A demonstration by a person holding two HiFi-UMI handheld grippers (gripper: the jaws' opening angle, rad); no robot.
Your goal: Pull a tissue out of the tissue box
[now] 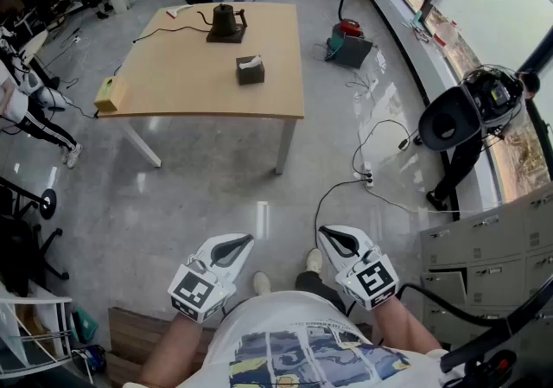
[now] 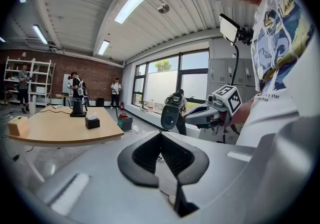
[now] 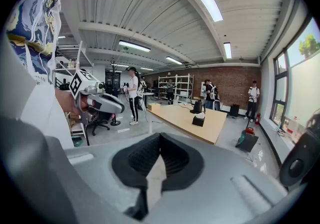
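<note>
The dark tissue box (image 1: 251,69), with a white tissue sticking out of its top, stands on the wooden table (image 1: 173,75) far ahead of me. It also shows small in the left gripper view, tissue box (image 2: 92,121), and in the right gripper view, tissue box (image 3: 199,120). My left gripper (image 1: 248,238) and right gripper (image 1: 324,230) are held low in front of my body, over the floor and well short of the table. Both have their jaws closed tip to tip with nothing between them. Each gripper view shows the other: right gripper (image 2: 186,113), left gripper (image 3: 123,110).
A black kettle (image 1: 226,22) and a cable lie on the table, and a yellow box (image 1: 110,93) sits at its left edge. Right of the table are a red and teal machine (image 1: 348,41), floor cables (image 1: 380,162), a black chair (image 1: 454,123) and grey cabinets (image 1: 492,239). People stand at the far end.
</note>
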